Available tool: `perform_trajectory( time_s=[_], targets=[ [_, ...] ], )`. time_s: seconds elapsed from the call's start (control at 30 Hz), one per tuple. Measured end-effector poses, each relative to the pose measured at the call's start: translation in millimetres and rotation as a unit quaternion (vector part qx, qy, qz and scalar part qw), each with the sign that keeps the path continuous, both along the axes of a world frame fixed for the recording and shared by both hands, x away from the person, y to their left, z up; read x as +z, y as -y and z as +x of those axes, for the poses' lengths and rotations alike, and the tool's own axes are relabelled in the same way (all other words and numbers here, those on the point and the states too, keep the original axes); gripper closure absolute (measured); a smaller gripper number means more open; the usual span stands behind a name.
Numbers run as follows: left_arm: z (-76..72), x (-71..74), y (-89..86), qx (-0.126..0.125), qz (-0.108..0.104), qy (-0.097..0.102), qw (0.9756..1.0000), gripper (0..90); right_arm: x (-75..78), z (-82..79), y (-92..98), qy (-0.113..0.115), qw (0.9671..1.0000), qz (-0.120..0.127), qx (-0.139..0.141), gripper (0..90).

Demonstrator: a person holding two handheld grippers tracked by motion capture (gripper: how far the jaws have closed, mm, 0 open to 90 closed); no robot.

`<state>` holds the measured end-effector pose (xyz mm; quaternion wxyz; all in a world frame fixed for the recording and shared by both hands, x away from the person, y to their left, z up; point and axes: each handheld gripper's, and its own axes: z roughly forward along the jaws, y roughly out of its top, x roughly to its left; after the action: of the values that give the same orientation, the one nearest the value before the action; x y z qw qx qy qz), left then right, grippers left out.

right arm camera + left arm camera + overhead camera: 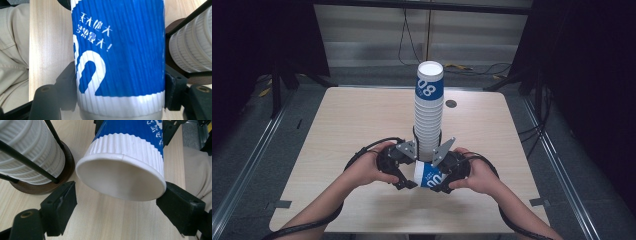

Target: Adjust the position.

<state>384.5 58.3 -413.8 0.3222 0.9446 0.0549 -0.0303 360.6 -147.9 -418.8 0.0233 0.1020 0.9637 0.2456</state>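
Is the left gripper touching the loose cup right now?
Apart. In the left gripper view the left gripper stands open around the cup's rim, with bare table showing between the left jaw and the rim. The right gripper clamps the cup.

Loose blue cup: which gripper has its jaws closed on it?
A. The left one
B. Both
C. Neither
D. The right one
D: in the right gripper view the jaws of the right gripper press both sides of the blue cup, while the left gripper stands open at its rim.

High view overhead, facing forward-down — tool views close, sharing cup [130, 157].
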Motion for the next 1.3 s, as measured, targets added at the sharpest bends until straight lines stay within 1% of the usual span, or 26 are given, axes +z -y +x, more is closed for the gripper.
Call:
perform_trajectory(
  time_s=[0.03, 0.07, 0.13, 0.2, 0.23, 0.3, 0.37, 0.4, 0.5, 0.53, 0.63, 0.67, 0.7, 0.77, 0.83, 0.93, 0.97, 1.1, 1.13, 1.2, 1.23, 1.3],
  targets=[
    [0.3, 0.2, -0.6, 0.000, 0.000, 0.001, 1.0000, 16.4, -0.3, 0.0, 0.9, -0.005, 1.0000, 0.002, -0.004, 29.3],
    [0.7, -0.4, -1.1, 0.001, -0.005, 0.003, 1.0000, 16.5, -0.3, 0.1, 1.4, -0.004, 1.0000, 0.002, -0.005, 29.3],
    [0.4, -1.3, -2.6, 0.003, -0.016, -0.002, 0.9999, 16.3, -1.0, 0.4, 3.3, -0.009, 0.9998, 0.015, -0.009, 29.3],
    [0.4, -2.6, -3.6, 0.003, -0.023, -0.002, 0.9997, 16.1, -1.7, 0.5, 4.5, -0.008, 0.9997, 0.021, -0.010, 29.3],
    [0.5, -3.1, -4.1, 0.004, -0.021, -0.002, 0.9998, 16.1, -2.0, -0.1, 4.8, -0.010, 0.9996, 0.021, -0.013, 29.3],
    [0.5, -4.4, -4.8, 0.007, -0.030, -0.002, 0.9995, 15.9, -2.8, 0.2, 5.7, -0.010, 0.9995, 0.027, -0.013, 29.2],
    [0.3, -4.3, -5.5, 0.004, -0.033, -0.001, 0.9995, 16.1, -2.7, 0.0, 6.9, -0.011, 0.9993, 0.030, -0.019, 29.3],
    [0.0, -4.3, -6.1, 0.002, -0.034, 0.002, 0.9994, 16.1, -2.9, 0.3, 7.2, -0.011, 0.9992, 0.033, -0.016, 29.2],
    [-0.5, -5.9, -6.3, 0.005, -0.039, 0.004, 0.9992, 15.9, -2.1, 0.3, 7.7, -0.016, 0.9985, 0.049, -0.019, 29.2],
    [-0.7, -6.7, -6.3, 0.005, -0.042, 0.005, 0.9991, 16.0, -1.5, -0.2, 7.2, -0.012, 0.9986, 0.046, -0.022, 29.3],
    [-0.8, -8.7, -6.9, 0.003, -0.049, 0.002, 0.9988, 15.5, -1.1, -0.3, 6.0, -0.010, 0.9985, 0.051, -0.015, 29.2],
    [-1.5, -9.6, -7.4, 0.009, -0.054, 0.004, 0.9985, 15.7, -1.1, -0.4, 6.0, -0.010, 0.9984, 0.053, -0.014, 29.3],
    [-1.0, -9.9, -8.3, 0.004, -0.055, 0.004, 0.9985, 15.5, -1.1, -0.4, 6.1, -0.010, 0.9984, 0.054, -0.014, 29.3],
    [-1.1, -10.6, -8.6, 0.004, -0.061, 0.004, 0.9981, 15.4, -0.9, -1.2, 6.0, -0.012, 0.9982, 0.056, -0.015, 29.3],
    [-0.8, -10.5, -8.7, 0.000, -0.061, 0.004, 0.9982, 15.2, -1.0, -1.0, 5.6, -0.010, 0.9982, 0.057, -0.012, 29.2],
    [0.1, -9.7, -9.1, -0.002, -0.060, 0.010, 0.9981, 14.6, -0.8, -1.0, 5.3, -0.009, 0.9982, 0.058, -0.012, 29.2],
    [-0.1, -9.7, -9.1, -0.002, -0.063, 0.006, 0.9980, 14.5, -0.7, -1.3, 5.3, -0.011, 0.9981, 0.058, -0.015, 29.3],
    [0.3, -9.7, -9.1, -0.004, -0.062, 0.007, 0.9980, 13.4, -0.6, -1.3, 4.9, -0.010, 0.9981, 0.060, -0.012, 29.3],
    [0.2, -9.9, -9.2, -0.002, -0.064, 0.006, 0.9979, 13.2, -0.6, -1.2, 4.8, -0.006, 0.9982, 0.059, -0.011, 29.3],
    [0.4, -11.0, -8.9, -0.003, -0.066, 0.006, 0.9978, 11.6, -0.9, -1.4, 4.4, -0.008, 0.9980, 0.062, -0.008, 29.2],
    [0.5, -11.3, -9.0, -0.005, -0.065, 0.008, 0.9978, 11.2, -0.7, -2.3, 4.1, -0.009, 0.9981, 0.060, -0.012, 29.3],
    [0.2, -11.8, -8.8, -0.007, -0.065, 0.008, 0.9978, 11.2, -0.8, -2.4, 3.3, -0.008, 0.9983, 0.058, -0.007, 29.3]
  ],
)
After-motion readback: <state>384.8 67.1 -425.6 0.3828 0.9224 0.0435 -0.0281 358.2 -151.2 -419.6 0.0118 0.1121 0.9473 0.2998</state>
